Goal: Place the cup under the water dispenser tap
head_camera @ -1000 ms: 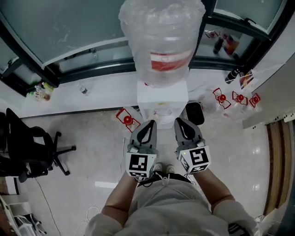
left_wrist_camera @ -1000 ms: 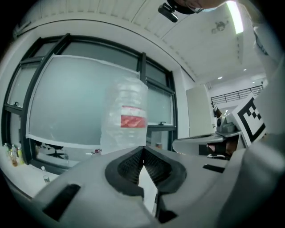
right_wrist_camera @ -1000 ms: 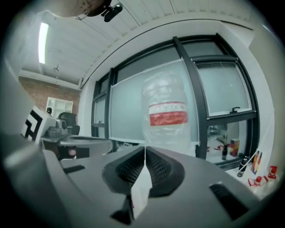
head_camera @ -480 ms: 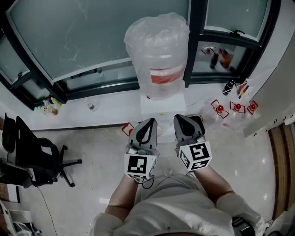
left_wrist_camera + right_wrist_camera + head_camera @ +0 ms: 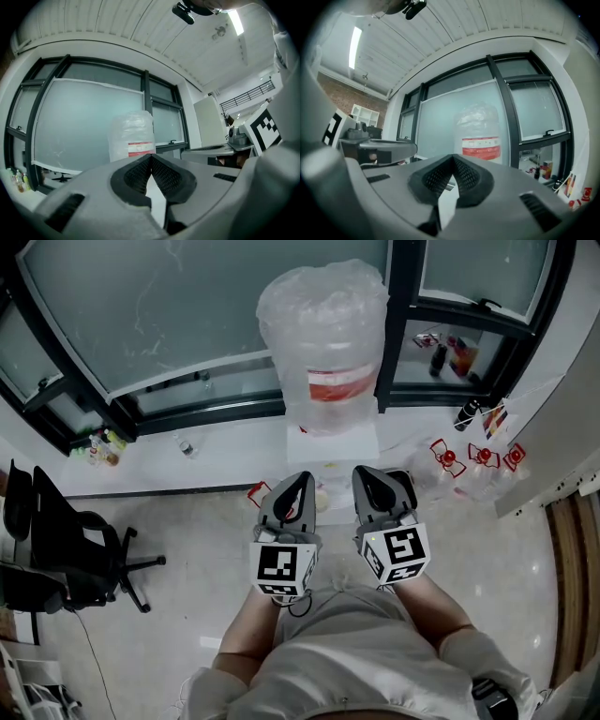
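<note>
**Left gripper** (image 5: 303,478): held level and aimed at the dispenser. Jaws closed tip to tip, nothing between the ribbed black pads (image 5: 138,175). Marker cube (image 5: 283,567) at the near end.

**Right gripper** (image 5: 362,474): just right of the left one, parallel to it, same aim. Jaws likewise closed and empty.

**Water dispenser** (image 5: 333,441): white cabinet just beyond both gripper tips, set against the far window wall.

**Bottle** (image 5: 323,334): large, wrapped in clear plastic film, with a red-and-white label. Upright on the dispenser top; seen straight ahead in both gripper views.

**Tap**: on the dispenser's near face, which the two grippers cover in the head view. Not made out.

**Cup**: not clearly identified. Small pale rounded shape (image 5: 322,495) low between the two grippers at the dispenser's front; cannot tell whether that is it.

**Surroundings:**
- black office chair (image 5: 70,559) well to the left on the glossy floor
- red-and-white item (image 5: 258,493) on the floor just left of the left gripper
- three similar red-and-white items (image 5: 483,459) on the floor right of the dispenser
- black object (image 5: 405,480) beside the dispenser's right side, partly behind the right gripper
- small bottles (image 5: 101,448) on the far left ledge
- dark-framed windows (image 5: 187,315) behind everything
</note>
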Motion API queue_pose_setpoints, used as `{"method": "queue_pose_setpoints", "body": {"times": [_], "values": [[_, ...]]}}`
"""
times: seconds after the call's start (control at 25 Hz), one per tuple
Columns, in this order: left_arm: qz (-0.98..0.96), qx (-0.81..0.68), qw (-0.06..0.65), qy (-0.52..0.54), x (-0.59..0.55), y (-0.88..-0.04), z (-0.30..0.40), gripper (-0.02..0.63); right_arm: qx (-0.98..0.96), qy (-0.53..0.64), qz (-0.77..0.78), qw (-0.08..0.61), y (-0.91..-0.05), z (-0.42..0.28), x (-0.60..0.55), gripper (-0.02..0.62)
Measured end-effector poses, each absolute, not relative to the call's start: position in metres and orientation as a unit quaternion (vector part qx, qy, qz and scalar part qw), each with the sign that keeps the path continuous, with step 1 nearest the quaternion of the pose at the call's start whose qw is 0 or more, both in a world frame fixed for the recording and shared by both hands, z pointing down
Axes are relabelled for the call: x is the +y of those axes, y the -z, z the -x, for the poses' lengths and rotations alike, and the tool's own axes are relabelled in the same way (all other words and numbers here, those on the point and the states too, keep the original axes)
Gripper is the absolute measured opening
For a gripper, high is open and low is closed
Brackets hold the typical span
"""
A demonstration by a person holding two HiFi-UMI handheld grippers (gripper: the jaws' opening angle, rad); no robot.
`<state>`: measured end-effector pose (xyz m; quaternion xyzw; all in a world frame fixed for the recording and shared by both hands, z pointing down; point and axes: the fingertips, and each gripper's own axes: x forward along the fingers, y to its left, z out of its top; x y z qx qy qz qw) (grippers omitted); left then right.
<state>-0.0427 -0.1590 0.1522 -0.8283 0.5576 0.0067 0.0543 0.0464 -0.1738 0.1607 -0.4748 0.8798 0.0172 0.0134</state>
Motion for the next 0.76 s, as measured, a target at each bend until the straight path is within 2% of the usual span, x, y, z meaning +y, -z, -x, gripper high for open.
{"method": "queue_pose_setpoints", "body": {"times": [0.76], "values": [[0.82, 0.572, 0.023, 0.009, -0.175, -0.172, 0.059, 0.018, 0.888, 0.0, 0.46, -0.006, -0.18, -0.028, -0.183, 0.027]]}}
